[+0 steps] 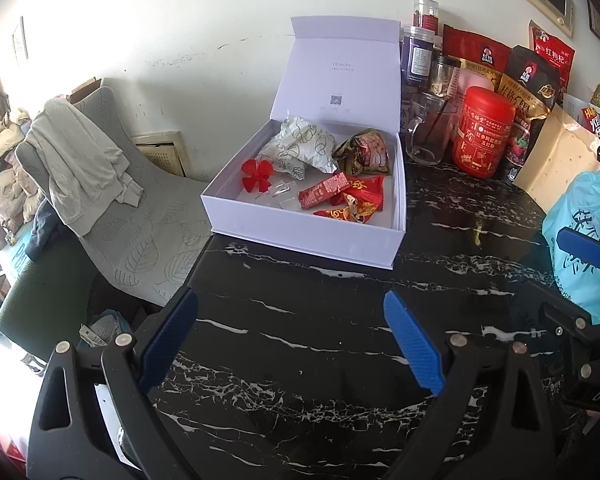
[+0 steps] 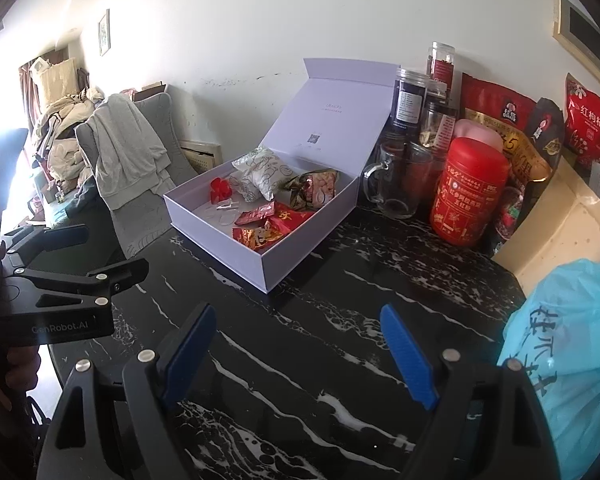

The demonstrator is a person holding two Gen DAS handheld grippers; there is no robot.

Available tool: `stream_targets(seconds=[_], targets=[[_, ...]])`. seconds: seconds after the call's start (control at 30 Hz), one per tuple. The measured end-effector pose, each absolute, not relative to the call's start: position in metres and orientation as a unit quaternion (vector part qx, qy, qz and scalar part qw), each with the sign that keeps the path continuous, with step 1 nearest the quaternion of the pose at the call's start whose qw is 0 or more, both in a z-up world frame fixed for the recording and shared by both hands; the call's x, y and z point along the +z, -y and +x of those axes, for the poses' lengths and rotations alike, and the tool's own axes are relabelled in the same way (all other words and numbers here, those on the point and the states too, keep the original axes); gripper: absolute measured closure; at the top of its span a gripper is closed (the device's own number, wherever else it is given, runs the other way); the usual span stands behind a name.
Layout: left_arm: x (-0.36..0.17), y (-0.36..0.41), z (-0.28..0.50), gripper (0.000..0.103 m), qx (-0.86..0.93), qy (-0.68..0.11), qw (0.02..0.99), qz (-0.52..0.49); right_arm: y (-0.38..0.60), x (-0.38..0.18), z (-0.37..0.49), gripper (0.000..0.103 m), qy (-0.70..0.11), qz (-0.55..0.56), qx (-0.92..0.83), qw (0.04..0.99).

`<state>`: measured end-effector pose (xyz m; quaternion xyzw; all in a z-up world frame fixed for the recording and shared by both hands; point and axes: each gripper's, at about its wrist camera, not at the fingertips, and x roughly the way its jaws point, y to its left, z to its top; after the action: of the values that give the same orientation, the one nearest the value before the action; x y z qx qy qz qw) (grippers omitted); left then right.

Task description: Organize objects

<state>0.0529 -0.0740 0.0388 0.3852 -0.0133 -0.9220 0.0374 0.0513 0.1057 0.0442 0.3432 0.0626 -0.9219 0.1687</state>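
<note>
White box point(image 1: 312, 236), lid up on the worktop point(image 1: 300, 340), already holds a red flower point(image 1: 256, 174), paper wrap point(image 1: 300, 144) and red packets point(image 1: 340, 196), so the packing seems mostly done, while left tongs point(image 1: 290, 340) and right tongs point(image 2: 296, 356) hover spread and empty.

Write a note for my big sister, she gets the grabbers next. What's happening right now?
Left gripper: open, holding nothing, over the black marble table.
Right gripper: open, holding nothing too.
The white box sits on the table with its lid up. Inside: a red flower, a patterned pouch, a foil packet and red snack wrappers.
Probably left: closing the lid.
</note>
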Motion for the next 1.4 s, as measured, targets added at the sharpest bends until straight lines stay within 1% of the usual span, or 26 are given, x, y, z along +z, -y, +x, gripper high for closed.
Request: stream_targets(seconds=[1.4], targets=[[0.0320, 0.0725, 0.0633, 0.009, -0.919, 0.025, 0.025, 0.392, -0.0994, 0.0369, 0.0587, 0.018, -0.067, 0.350, -0.921, 0.159]])
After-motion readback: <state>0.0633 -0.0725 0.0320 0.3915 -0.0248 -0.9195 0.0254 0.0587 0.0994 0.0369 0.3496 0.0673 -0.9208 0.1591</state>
